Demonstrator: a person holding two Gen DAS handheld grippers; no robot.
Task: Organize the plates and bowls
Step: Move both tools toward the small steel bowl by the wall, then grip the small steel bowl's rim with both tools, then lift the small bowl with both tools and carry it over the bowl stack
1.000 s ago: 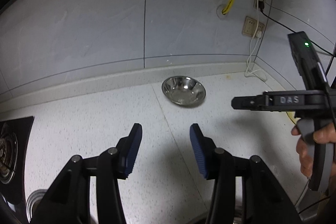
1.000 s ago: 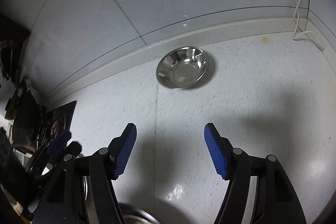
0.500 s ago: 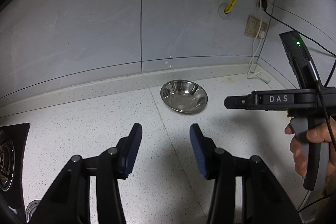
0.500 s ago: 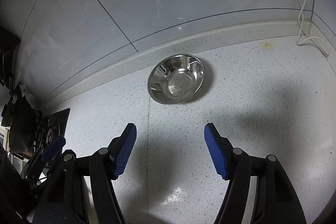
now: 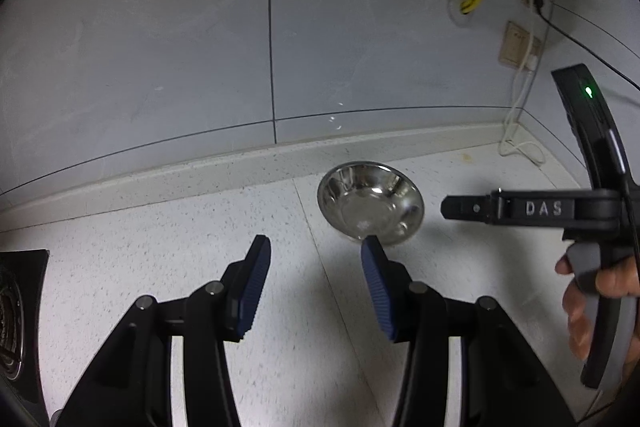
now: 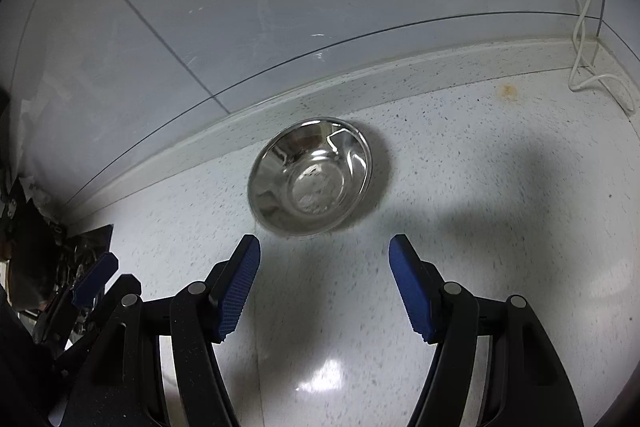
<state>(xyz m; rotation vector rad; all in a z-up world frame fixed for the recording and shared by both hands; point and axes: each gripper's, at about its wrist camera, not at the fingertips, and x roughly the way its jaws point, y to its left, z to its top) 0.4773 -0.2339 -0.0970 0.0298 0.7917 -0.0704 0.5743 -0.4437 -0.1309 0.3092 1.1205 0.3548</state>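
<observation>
A steel bowl (image 6: 310, 175) sits upright on the speckled counter (image 6: 500, 227) close to the backsplash, at about twelve o'clock from the right gripper (image 6: 324, 283), whose blue pads stand apart with nothing between them. The left gripper (image 5: 316, 291) is likewise spread and empty, the bowl lying at one o'clock just beyond its right pad. A white cable (image 6: 588, 39) hangs at two o'clock.

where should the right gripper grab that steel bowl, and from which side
Take the steel bowl by its thin rim on the near edge, one finger inside and one outside. It sits upright and looks wider than the right gripper stands open, so spanning it seems unlikely. The near rim faces the open jaws; the far side is close to the wall.
</observation>
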